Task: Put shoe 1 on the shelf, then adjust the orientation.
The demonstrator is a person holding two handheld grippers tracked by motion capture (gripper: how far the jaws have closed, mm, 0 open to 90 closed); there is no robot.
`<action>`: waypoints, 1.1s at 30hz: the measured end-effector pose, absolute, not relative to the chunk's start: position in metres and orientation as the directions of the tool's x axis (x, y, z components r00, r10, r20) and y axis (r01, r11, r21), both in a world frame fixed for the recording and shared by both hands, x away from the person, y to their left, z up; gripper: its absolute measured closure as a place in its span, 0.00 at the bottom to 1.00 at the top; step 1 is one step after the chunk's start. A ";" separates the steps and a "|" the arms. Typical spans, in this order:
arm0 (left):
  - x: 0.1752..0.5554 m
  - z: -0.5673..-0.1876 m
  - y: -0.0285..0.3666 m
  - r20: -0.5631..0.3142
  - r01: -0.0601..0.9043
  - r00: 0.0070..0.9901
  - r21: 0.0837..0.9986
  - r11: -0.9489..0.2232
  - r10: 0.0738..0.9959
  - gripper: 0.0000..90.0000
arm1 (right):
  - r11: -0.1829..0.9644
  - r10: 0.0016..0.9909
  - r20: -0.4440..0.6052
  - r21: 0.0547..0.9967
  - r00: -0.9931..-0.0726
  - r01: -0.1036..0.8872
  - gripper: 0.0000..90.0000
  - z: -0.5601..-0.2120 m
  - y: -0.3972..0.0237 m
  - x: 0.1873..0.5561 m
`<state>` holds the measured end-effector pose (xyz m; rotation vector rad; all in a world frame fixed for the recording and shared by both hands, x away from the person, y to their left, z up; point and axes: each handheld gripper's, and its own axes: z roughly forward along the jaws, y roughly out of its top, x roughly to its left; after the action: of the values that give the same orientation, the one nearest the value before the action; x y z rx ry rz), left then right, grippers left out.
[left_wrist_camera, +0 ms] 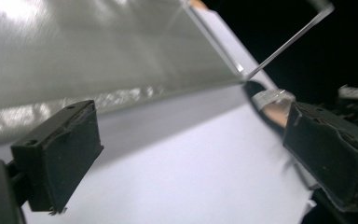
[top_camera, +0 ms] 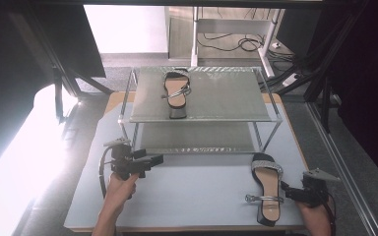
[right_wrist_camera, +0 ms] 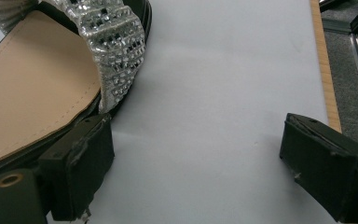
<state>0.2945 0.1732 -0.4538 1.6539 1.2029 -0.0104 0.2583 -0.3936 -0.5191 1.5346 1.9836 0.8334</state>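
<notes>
High view: a grey table [top_camera: 192, 196] carries a two-tier metal shoe rack [top_camera: 199, 110] in the upper middle of the frame. One black sandal with a silver strap, the racked sandal [top_camera: 175, 93], stands on the top shelf towards its left half. A second sandal, the table sandal [top_camera: 267, 189], lies on the table at the lower right of the frame, below the rack's right front corner, with its jewelled toe band towards the rack and a thin silver ankle strap across its lower part.

The left gripper [top_camera: 150, 161] appears at the lower left of the frame, held in a hand [top_camera: 123, 189], just below the rack's left front leg and pointing towards the right of the frame. In the left gripper view its two black jaws stand wide apart with nothing between them; bare table fills the gap, the rack's lower shelf [left_wrist_camera: 98, 51] spans the upper left, and the table sandal [left_wrist_camera: 272, 105] shows far off at the right.

The right gripper [top_camera: 288, 192] sits at the lower right edge of the high view, pointing towards the left of the frame, close against the table sandal's right side. In the right gripper view its jaws are spread wide and grip nothing. The table sandal [right_wrist_camera: 37, 93] occupies the upper left of that frame, tan insole and jewelled band visible; the left-hand jaw lies just beside the sole's edge, and whether it touches cannot be told. The other jaw stands over bare table near the table's wooden edge.
</notes>
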 end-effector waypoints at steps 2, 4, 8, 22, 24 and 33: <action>0.293 -0.464 0.171 -0.507 0.696 0.488 0.717 0.034 0.711 0.03 | 0.180 0.969 -0.015 0.722 -0.245 0.668 0.11 -0.519 -0.394 0.258; 0.291 -0.474 0.169 -0.487 0.693 0.486 0.720 0.019 0.726 0.02 | 0.180 0.969 -0.015 0.722 -0.245 0.668 0.11 -0.519 -0.394 0.258; 0.287 -0.493 0.163 -0.437 0.693 0.483 0.721 -0.026 0.759 0.00 | 0.181 0.969 -0.016 0.722 -0.245 0.667 0.11 -0.519 -0.394 0.258; 0.272 -0.522 0.130 -0.093 0.631 0.516 0.713 -0.305 0.852 0.00 | 0.176 0.969 -0.007 0.722 -0.248 0.669 0.11 -0.518 -0.394 0.258; 0.272 -0.522 0.127 -0.069 0.627 0.518 0.708 -0.325 0.852 0.00 | 0.180 0.967 -0.004 0.724 -0.256 0.666 0.12 -0.518 -0.394 0.258; 0.274 -0.525 0.120 -0.026 0.650 0.509 0.668 -0.364 0.861 0.01 | 0.181 0.956 0.024 0.734 -0.292 0.654 0.15 -0.511 -0.401 0.253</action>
<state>0.2736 0.1205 -0.5250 2.1292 1.2290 0.4387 0.2529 -0.4010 -0.5110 1.5109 2.0178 0.9048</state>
